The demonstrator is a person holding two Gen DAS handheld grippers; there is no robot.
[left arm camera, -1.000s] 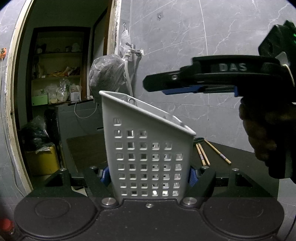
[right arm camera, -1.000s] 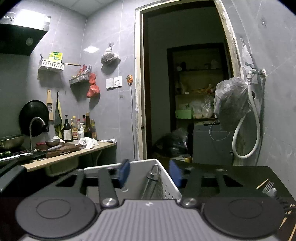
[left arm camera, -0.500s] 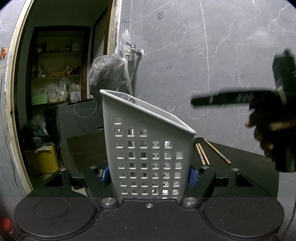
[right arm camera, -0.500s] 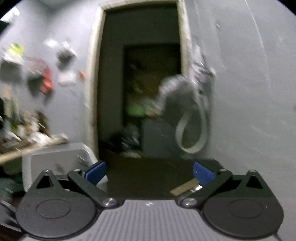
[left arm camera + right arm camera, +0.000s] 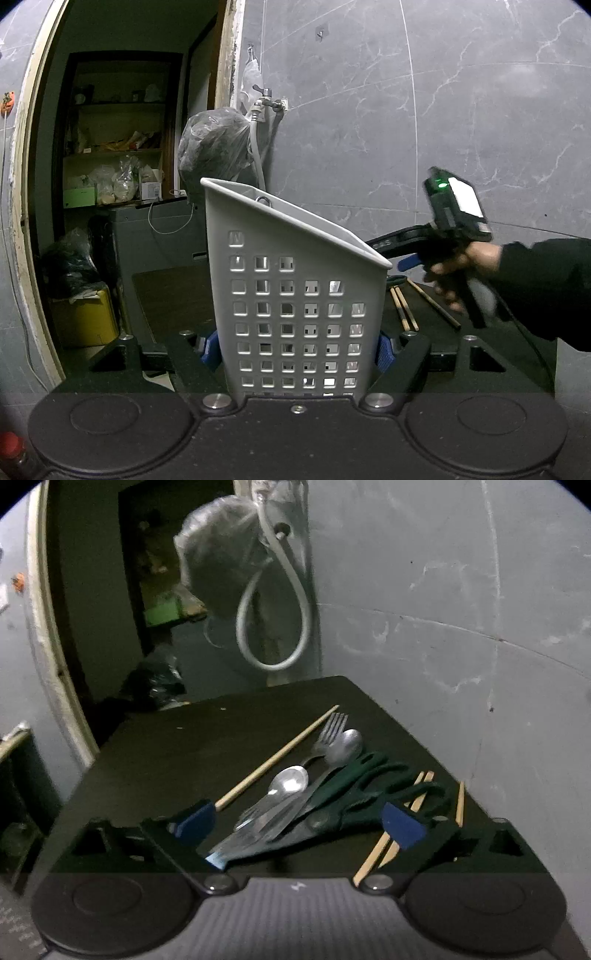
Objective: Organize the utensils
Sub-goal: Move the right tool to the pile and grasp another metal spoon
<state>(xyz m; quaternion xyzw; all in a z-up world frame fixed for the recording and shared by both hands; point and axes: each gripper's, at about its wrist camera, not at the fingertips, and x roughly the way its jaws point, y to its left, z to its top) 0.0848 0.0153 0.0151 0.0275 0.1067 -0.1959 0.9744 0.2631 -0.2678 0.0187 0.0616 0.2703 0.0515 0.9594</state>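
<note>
left gripper [image 5: 297, 347] clamped on the white perforated plastic utensil basket [image 5: 295, 295], blue pads pressing its two side walls low down, basket upright with slanted rim, high edge at 11 o'clock, low edge at 3 o'clock. a metal loop shows just inside the rim at the top.

right gripper [image 5: 299, 821] jaws wide apart, they've just been closing a little after swinging wide, nothing between the pads, not touching anything. it hovers tilted down over the utensil pile on the dark tabletop [image 5: 177, 746]. in the left wrist view the same gripper sits at 3 o'clock of the basket, held by a hand [image 5: 461, 273] in a black sleeve [image 5: 543, 288], green light on its body.

pile, right wrist view: dark green-handled scissors [image 5: 354, 794] across the centre, handles toward 2 o'clock, blades toward 8 o'clock. a shiny metal spoon [image 5: 290, 781] lies on the blades, a second metal spoon [image 5: 345, 744] at 1 o'clock of it, silver fork [image 5: 330, 729] just beside that spoon, tines pointing to 12 o'clock. one long wooden chopstick [image 5: 277, 758] lies alone at 10 o'clock of the pile, running diagonally. more wooden chopsticks [image 5: 384, 845] at 4 o'clock, partly under the scissor handles and the right pad. exact count unclear, frame is a bit blurred.

background: grey marble-look tiled wall [image 5: 424, 129], tap with a grey hose [image 5: 273, 627] looped down, clear plastic bag [image 5: 214, 147] hanging by the doorway.
</note>
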